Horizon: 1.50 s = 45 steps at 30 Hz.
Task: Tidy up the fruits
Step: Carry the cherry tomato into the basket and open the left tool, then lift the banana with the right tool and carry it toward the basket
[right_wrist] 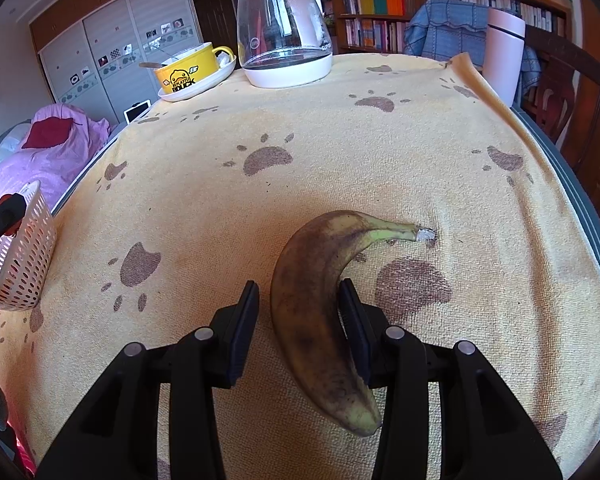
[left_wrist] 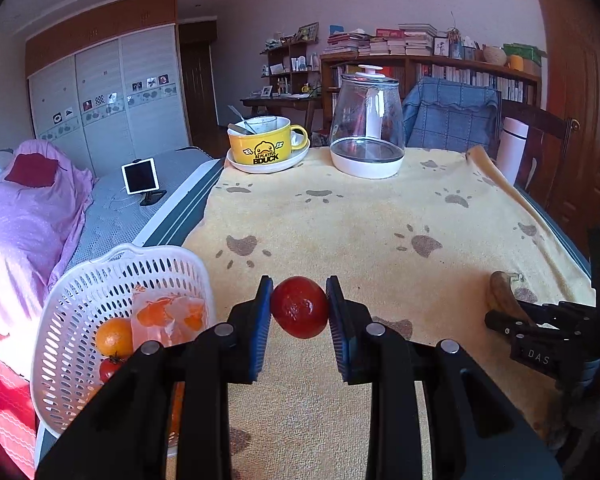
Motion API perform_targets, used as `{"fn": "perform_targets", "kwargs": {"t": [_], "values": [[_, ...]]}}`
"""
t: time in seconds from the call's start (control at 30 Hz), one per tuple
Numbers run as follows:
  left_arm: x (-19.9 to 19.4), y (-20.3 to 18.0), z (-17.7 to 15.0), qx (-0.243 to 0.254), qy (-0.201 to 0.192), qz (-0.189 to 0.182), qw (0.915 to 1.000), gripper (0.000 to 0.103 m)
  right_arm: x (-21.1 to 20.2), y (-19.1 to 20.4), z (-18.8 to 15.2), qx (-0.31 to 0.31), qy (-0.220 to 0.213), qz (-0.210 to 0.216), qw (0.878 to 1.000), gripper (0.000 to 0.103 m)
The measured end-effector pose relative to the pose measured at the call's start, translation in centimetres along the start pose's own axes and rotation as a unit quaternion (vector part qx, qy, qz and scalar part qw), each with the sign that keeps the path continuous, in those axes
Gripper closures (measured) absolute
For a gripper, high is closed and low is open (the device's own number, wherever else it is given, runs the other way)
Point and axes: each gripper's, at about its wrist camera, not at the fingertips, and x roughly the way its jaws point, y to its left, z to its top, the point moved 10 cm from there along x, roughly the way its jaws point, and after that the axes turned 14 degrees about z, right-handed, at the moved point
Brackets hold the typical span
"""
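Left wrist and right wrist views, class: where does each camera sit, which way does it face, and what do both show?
Left wrist: on the left tongs, facing along the table; they clamp a red fruit, basket beside, right tongs showing.
Right wrist: on the right tongs, open astride a banana; left tongs' edge shows at the far left.
Shared: kettle, yellow mug, basket, banana.

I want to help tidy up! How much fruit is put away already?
Done: an orange and a small tomato sit in the white basket. In hand: the left hand-held gripper squeezes a red fruit. Left: the banana lies on the towel between the right hand-held gripper's open fingers.
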Motion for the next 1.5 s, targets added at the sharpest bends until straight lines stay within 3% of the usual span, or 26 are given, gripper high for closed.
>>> {"fn": "perform_targets", "kwargs": {"t": [0.6,1.0,1.17,1.5], "values": [[2.8,11.4,0.2,-0.074,0.033,0.087,0.9929,0.075,0.0,0.0,0.0,0.000,0.000,-0.001,1.000,0.060],[4.9,13.9,-1.1,-0.096,0.069,0.104,0.9876,0.074,0.0,0.0,0.0,-0.001,0.000,-0.001,1.000,0.060],[4.8,14.4,-1.1,-0.108,0.075,0.111,0.9851,0.042,0.0,0.0,0.0,-0.001,0.000,-0.001,1.000,0.060],[4.8,15.2,-1.4,-0.118,0.086,0.121,0.9818,0.041,0.0,0.0,0.0,-0.001,0.000,-0.001,1.000,0.060]]}}
